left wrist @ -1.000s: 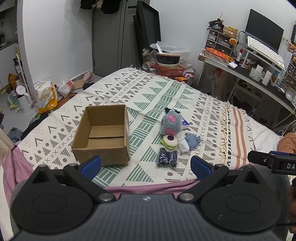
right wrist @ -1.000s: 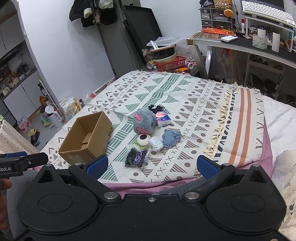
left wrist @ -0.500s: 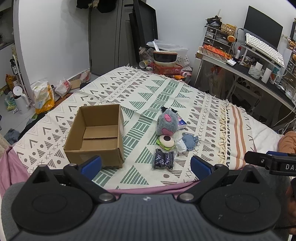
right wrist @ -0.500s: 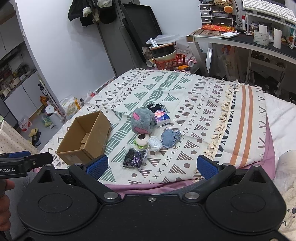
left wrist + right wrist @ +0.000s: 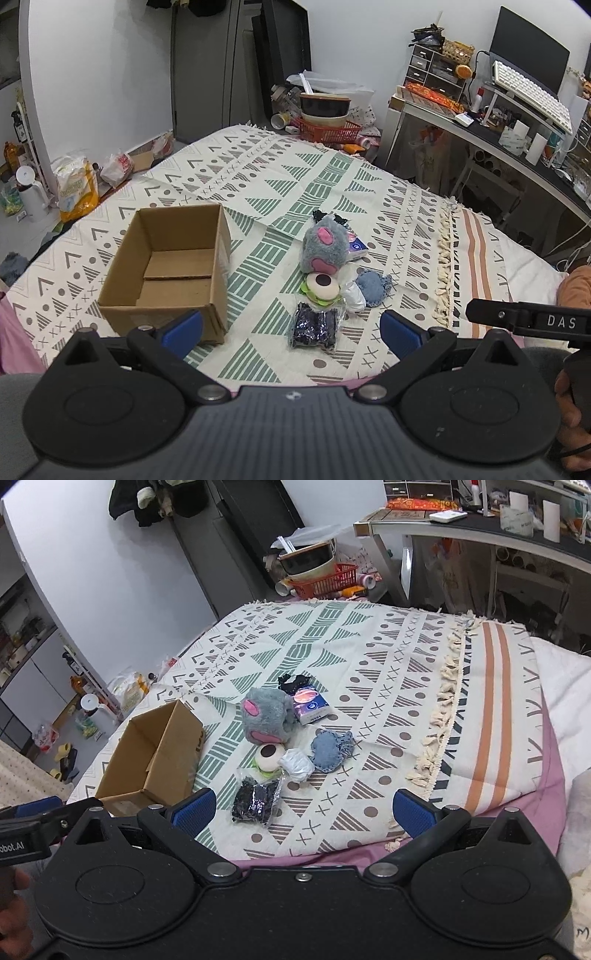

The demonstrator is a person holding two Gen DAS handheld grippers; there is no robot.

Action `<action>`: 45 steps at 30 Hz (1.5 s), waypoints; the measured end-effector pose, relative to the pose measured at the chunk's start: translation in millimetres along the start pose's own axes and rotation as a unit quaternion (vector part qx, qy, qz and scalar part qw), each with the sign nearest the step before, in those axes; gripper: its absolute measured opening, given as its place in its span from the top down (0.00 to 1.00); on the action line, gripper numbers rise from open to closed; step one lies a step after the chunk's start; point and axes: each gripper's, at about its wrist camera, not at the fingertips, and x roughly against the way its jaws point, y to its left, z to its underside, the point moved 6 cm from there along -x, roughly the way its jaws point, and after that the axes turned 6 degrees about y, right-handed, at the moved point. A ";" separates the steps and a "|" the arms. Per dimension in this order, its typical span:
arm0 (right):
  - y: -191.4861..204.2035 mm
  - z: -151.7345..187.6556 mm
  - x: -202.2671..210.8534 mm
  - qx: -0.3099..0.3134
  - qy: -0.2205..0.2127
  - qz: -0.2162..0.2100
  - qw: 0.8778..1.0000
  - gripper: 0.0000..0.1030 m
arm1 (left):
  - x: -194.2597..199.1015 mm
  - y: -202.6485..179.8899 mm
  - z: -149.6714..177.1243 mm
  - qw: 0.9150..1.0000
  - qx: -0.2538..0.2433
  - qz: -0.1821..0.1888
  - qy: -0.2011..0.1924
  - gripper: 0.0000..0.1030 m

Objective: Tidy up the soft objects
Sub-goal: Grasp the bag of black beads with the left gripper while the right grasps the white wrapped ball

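Beyond the bed's far edge a red basket [image 5: 330, 129] holds stacked bowls [image 5: 324, 108]; at right a bench [image 5: 517, 146] carries a white keyboard [image 5: 530, 94] before a dark monitor [image 5: 528, 51]; a yellow bag [image 5: 77, 184] and white kettle [image 5: 31, 194] stand on the floor at left

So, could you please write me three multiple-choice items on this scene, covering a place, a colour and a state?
1. Where does the cardboard box sit relative to the grey plush toy in the left wrist view?
A. to its left
B. to its right
C. on top of it

2. What colour are the plush toy's patches?
A. yellow
B. pink
C. green

3. What is in the box?
A. nothing
B. the plush toy
C. the tissue pack

Answers: 1 A, the box lies left of the toy on the blanket; 2 B, pink patches show on grey fur; 3 A, only its bare cardboard floor shows.
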 end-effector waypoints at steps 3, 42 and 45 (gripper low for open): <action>-2.3 -5.7 -11.1 -0.006 0.004 -0.003 1.000 0.00 | -12.4 0.4 -3.4 1.000 0.010 0.009 0.010 0.02; -47.9 -26.7 -136.6 -0.166 0.091 -0.088 0.978 0.08 | -184.0 -21.4 -2.3 0.988 0.055 0.024 0.139 0.34; -48.3 -26.5 -148.1 -0.171 0.108 -0.097 0.974 0.13 | -194.3 -21.5 -1.0 0.987 0.058 0.021 0.145 0.37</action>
